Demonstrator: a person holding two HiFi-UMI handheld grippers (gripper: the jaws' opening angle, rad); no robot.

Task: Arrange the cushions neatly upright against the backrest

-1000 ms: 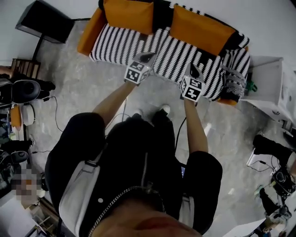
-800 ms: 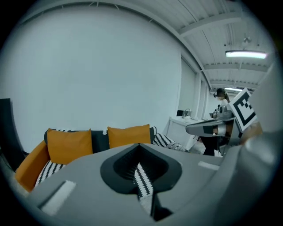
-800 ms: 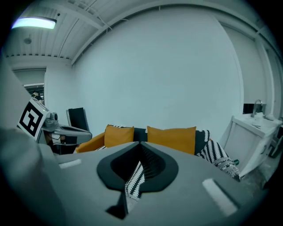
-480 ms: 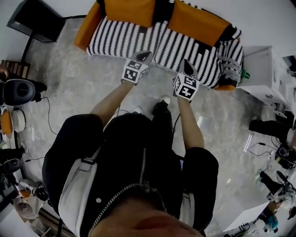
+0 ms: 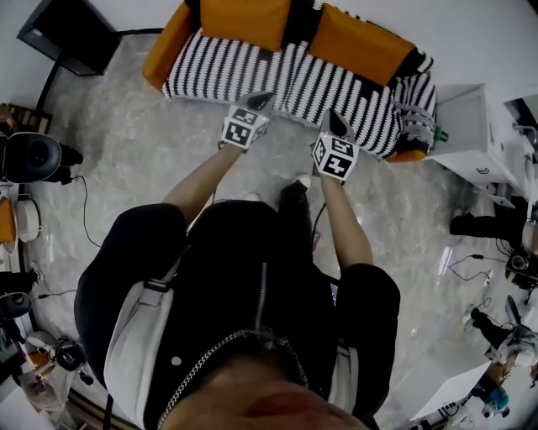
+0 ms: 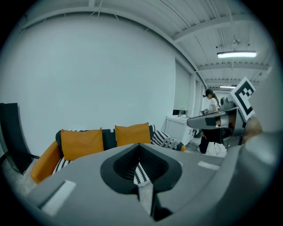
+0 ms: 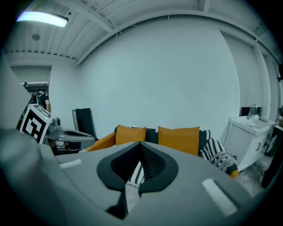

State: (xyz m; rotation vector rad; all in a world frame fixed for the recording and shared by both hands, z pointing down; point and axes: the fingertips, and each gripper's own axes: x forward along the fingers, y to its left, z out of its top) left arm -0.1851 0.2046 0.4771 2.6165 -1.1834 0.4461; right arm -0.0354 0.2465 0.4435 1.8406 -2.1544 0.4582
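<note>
Two orange cushions stand upright against the backrest of a sofa (image 5: 252, 80) with a black-and-white striped seat: the left cushion (image 5: 248, 21) and the right cushion (image 5: 363, 46). The gripper views show them too, the left cushion (image 6: 82, 143) (image 7: 130, 134) and the right cushion (image 6: 132, 133) (image 7: 179, 139). My left gripper (image 5: 262, 102) and right gripper (image 5: 336, 123) hover in front of the seat's front edge, both shut and holding nothing, apart from the cushions.
A striped throw (image 5: 414, 117) drapes over the sofa's right arm. A white cabinet (image 5: 471, 134) stands to the right of the sofa, a black chair (image 5: 71, 34) to its left. Cables and equipment (image 5: 29, 159) lie on the grey floor at both sides.
The head view has drifted a little; both grippers stay shut and have eased back slightly from the sofa's seat. The cushions have not moved.
</note>
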